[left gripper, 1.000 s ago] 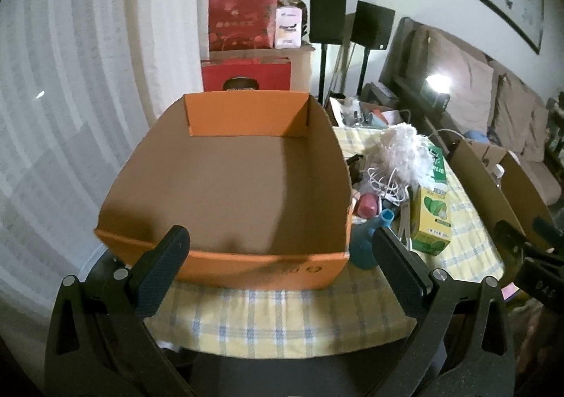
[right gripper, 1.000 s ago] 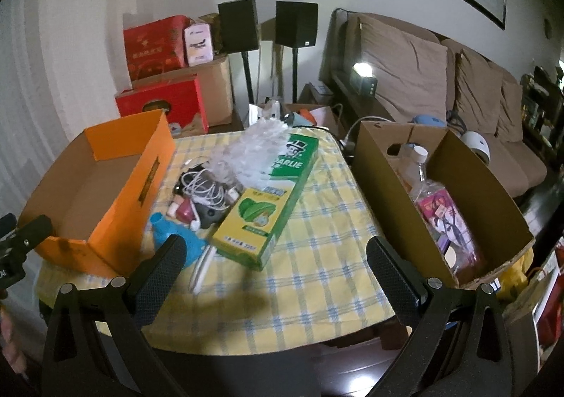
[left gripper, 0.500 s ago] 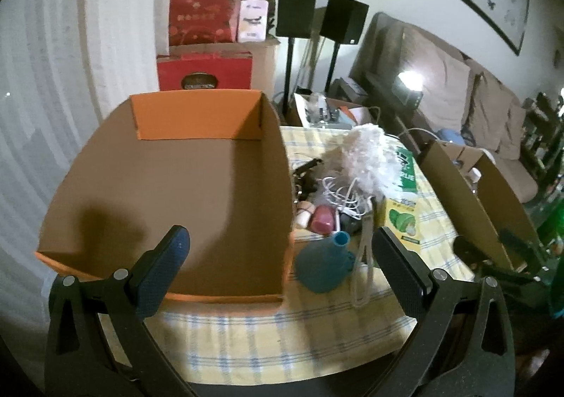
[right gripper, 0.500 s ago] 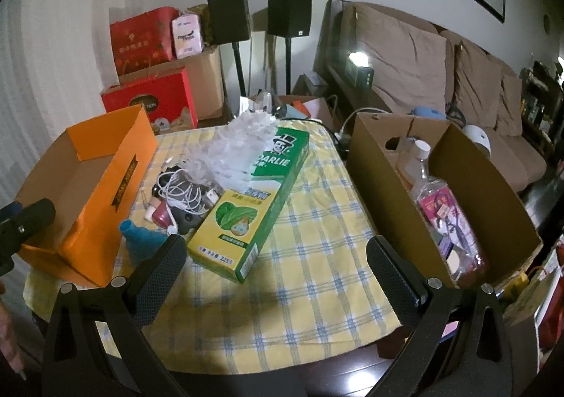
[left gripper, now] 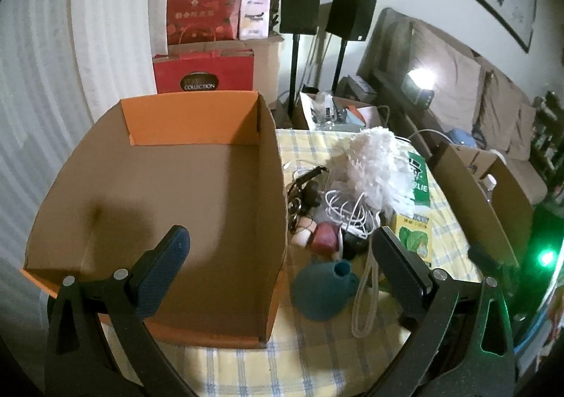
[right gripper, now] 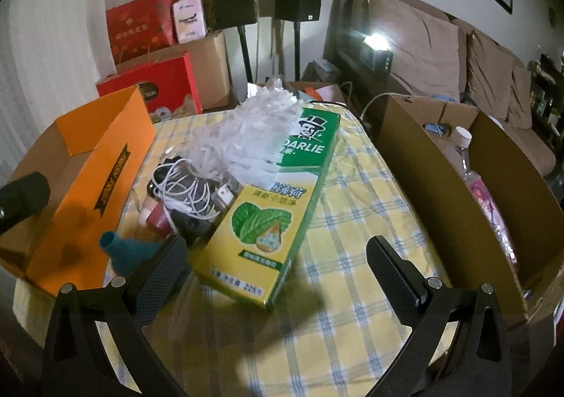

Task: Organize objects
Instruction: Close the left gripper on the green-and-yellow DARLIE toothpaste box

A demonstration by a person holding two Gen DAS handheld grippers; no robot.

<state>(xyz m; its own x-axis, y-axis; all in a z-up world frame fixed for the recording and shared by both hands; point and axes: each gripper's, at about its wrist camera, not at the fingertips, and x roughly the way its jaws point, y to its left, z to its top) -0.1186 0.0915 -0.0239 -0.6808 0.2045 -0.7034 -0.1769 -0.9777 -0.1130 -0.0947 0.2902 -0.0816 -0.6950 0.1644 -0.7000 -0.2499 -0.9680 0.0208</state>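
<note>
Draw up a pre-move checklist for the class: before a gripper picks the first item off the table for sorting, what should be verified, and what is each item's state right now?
1. Left gripper open and holding nothing: ok.
2. Right gripper open and holding nothing: ok.
3. Orange box has room inside, nothing seen in it: ok.
4. Toothpaste box free to lift: not ok, the white duster lies over its far end.
5. Teal funnel clear of the tangle: ok, though a cord loop lies right beside it.
6. Room left in the brown cardboard box holding a bottle: cannot tell.
</note>
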